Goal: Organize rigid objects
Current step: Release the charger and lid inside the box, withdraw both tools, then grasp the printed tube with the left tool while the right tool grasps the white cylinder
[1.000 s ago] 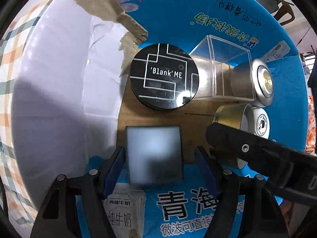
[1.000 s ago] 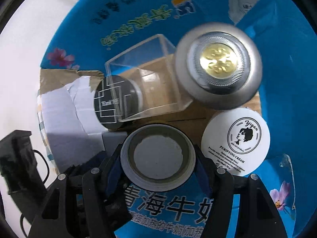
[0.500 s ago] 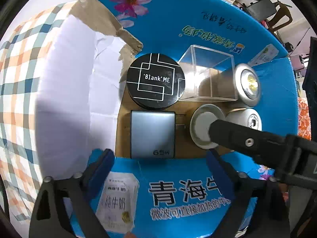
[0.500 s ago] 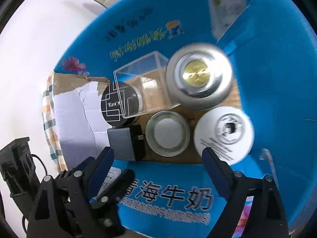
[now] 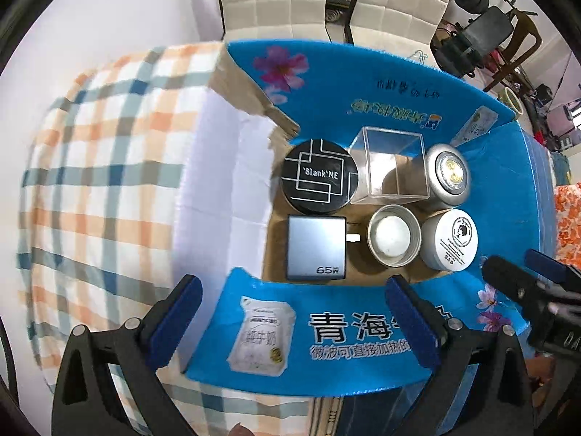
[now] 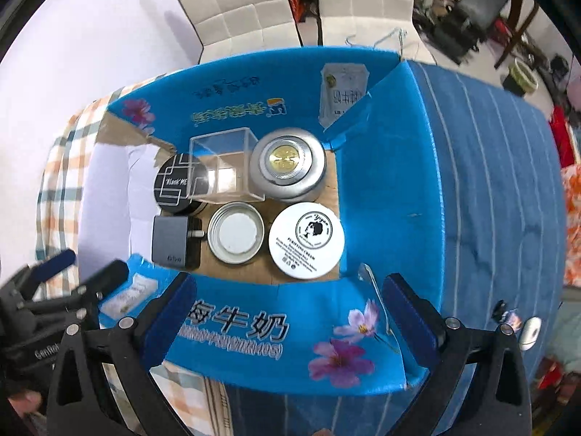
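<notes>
An open blue milk carton box (image 5: pixel 363 330) (image 6: pixel 381 167) holds several objects in two rows. The back row has a black "Blank ME" round case (image 5: pixel 319 176) (image 6: pixel 178 183), a clear acrylic cube (image 5: pixel 392 161) (image 6: pixel 225 161) and a silver jar with a gold centre (image 5: pixel 448 174) (image 6: pixel 288 160). The front row has a grey 65W charger (image 5: pixel 316 243) (image 6: pixel 172 241), an open silver tin (image 5: pixel 394 236) (image 6: pixel 236 232) and a white cream jar (image 5: pixel 452 239) (image 6: pixel 307 239). My left gripper (image 5: pixel 296 323) and right gripper (image 6: pixel 287 321) are open and empty, raised above the box's near flap.
The box sits on a checked cloth (image 5: pixel 90 181) to the left and a blue striped cloth (image 6: pixel 490 181) to the right. White padded chairs (image 6: pixel 247 7) stand behind. A small white object (image 6: pixel 528 332) lies at the right.
The left gripper let go of the charger and the right let go of the silver tin. Both opened wide and pulled back up out of the box.
</notes>
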Tool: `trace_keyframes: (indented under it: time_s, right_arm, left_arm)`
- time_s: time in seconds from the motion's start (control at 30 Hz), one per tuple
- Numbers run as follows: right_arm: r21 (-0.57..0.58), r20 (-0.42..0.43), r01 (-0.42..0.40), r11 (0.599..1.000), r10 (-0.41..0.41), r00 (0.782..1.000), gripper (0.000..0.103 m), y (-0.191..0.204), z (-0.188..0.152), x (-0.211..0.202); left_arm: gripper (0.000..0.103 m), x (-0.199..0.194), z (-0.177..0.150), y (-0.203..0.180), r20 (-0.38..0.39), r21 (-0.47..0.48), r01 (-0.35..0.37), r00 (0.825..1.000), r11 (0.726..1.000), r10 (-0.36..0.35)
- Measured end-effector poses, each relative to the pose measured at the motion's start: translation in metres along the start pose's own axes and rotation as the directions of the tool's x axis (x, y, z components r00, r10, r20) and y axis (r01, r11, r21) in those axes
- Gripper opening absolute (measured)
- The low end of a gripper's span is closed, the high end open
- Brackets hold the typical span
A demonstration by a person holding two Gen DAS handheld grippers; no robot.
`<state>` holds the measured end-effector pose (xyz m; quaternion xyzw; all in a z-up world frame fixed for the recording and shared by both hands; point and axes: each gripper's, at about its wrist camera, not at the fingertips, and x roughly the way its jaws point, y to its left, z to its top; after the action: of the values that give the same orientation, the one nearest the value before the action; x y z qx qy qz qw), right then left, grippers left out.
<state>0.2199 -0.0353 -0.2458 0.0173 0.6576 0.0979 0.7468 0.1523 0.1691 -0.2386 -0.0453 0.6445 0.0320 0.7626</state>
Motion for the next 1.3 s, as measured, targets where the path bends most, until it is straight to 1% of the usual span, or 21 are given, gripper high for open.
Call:
trace_keyframes:
  time_s: [0.07,0.2,0.33,0.5,0.67,0.77,0.9,1.0,1.1,1.2,1.3]
  right_arm:
    - [-0.017,0.022,0.0,1.0,0.0,1.0,0.103,0.003,-0.007,-0.013]
    - [-0.042,0.063,0.011,0.999,-0.008,0.998,0.103,0.01,-0.022,-0.039]
    - [-0.049,0.109,0.015,0.999,-0.01,0.994,0.103,0.011,-0.032,-0.067]
    - [-0.058,0.162,0.002,0.998,0.007,0.987,0.103,0.01,-0.047,-0.112]
    - [-0.079,0.217,-0.012,0.997,0.028,0.976,0.103,0.01,-0.065,-0.156]
    - [-0.085,0.237,-0.024,0.996,0.043,0.971,0.103,0.006,-0.074,-0.177]
    - [-0.084,0.263,-0.042,0.996,0.063,0.963,0.103,-0.003,-0.082,-0.194]
    - [-0.053,0.275,-0.056,0.997,0.068,0.959,0.103,-0.018,-0.088,-0.2]
    - [-0.001,0.273,-0.057,0.998,0.055,0.961,0.103,-0.044,-0.092,-0.198]
    - [0.081,0.251,-0.047,0.996,0.025,0.968,0.103,-0.084,-0.097,-0.193]
    - [0.186,0.233,-0.015,0.982,-0.029,0.972,0.103,-0.139,-0.105,-0.188]
  left_arm:
    - [0.103,-0.004,0.004,-0.003,0.011,0.002,-0.016,1.0,1.0,0.016]
    - [0.103,-0.014,0.012,-0.013,0.041,-0.02,-0.015,0.999,1.0,0.016]
    - [0.103,-0.046,0.007,-0.017,0.088,-0.027,-0.039,0.995,0.999,0.041]
    - [0.103,-0.091,-0.005,-0.023,0.17,-0.026,-0.061,0.983,0.998,0.064]
    - [0.103,-0.134,-0.021,-0.035,0.241,-0.014,-0.059,0.969,0.998,0.061]
    - [0.103,-0.151,-0.028,-0.041,0.265,-0.009,-0.055,0.963,0.998,0.055]
    - [0.103,-0.169,-0.037,-0.048,0.292,-0.001,-0.04,0.956,0.999,0.039]
    - [0.103,-0.176,-0.041,-0.052,0.299,-0.002,-0.034,0.954,0.999,0.033]
    - [0.103,-0.18,-0.042,-0.062,0.312,0.009,-0.028,0.95,1.0,0.024]
    - [0.103,-0.177,-0.042,-0.082,0.312,0.039,-0.01,0.95,0.999,-0.003]
    - [0.103,-0.171,-0.042,-0.112,0.296,0.089,0.002,0.955,0.996,-0.029]
